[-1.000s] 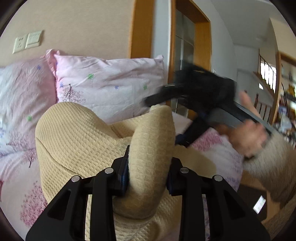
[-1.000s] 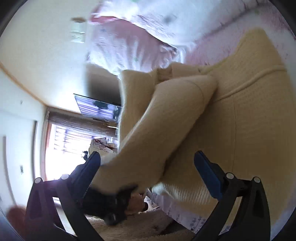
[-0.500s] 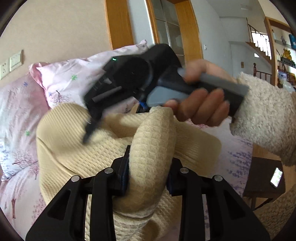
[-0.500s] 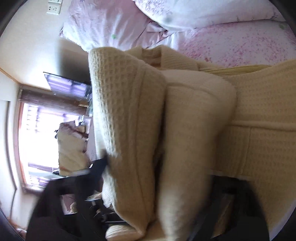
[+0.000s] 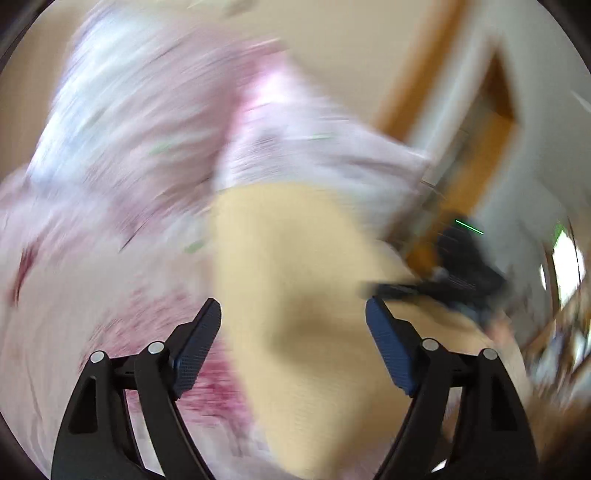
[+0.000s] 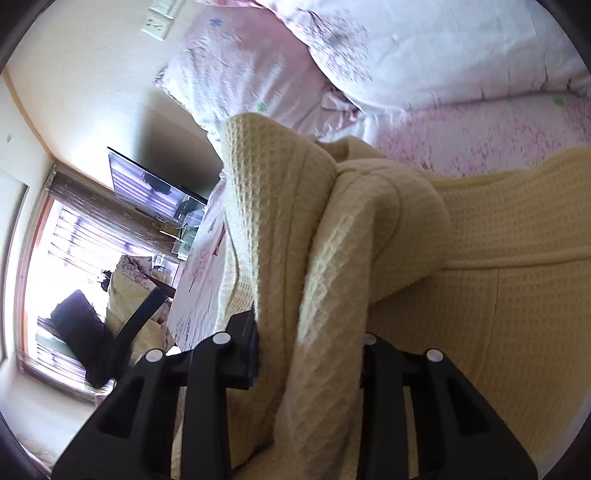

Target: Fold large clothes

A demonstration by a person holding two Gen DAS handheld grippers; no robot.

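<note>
A cream waffle-knit garment (image 6: 498, 295) lies on a pink floral bed. In the right wrist view my right gripper (image 6: 310, 354) is shut on a bunched fold of the garment (image 6: 325, 295), which rises between the jaws. In the left wrist view, heavily blurred, my left gripper (image 5: 293, 336) is open with its blue pads (image 5: 197, 349) wide apart, above the garment (image 5: 295, 258). The right gripper (image 5: 461, 273) shows there as a dark blur at the right.
Pink floral pillows (image 6: 424, 48) lie at the head of the bed against a beige wall with a socket plate (image 6: 160, 18). A wooden door frame (image 5: 476, 155) stands to the right. A bright window (image 6: 55, 280) and a screen (image 6: 147, 184) are across the room.
My left gripper let go of the garment fold and opened, swinging fast. My right gripper closed on the bunched fold it had been reaching around.
</note>
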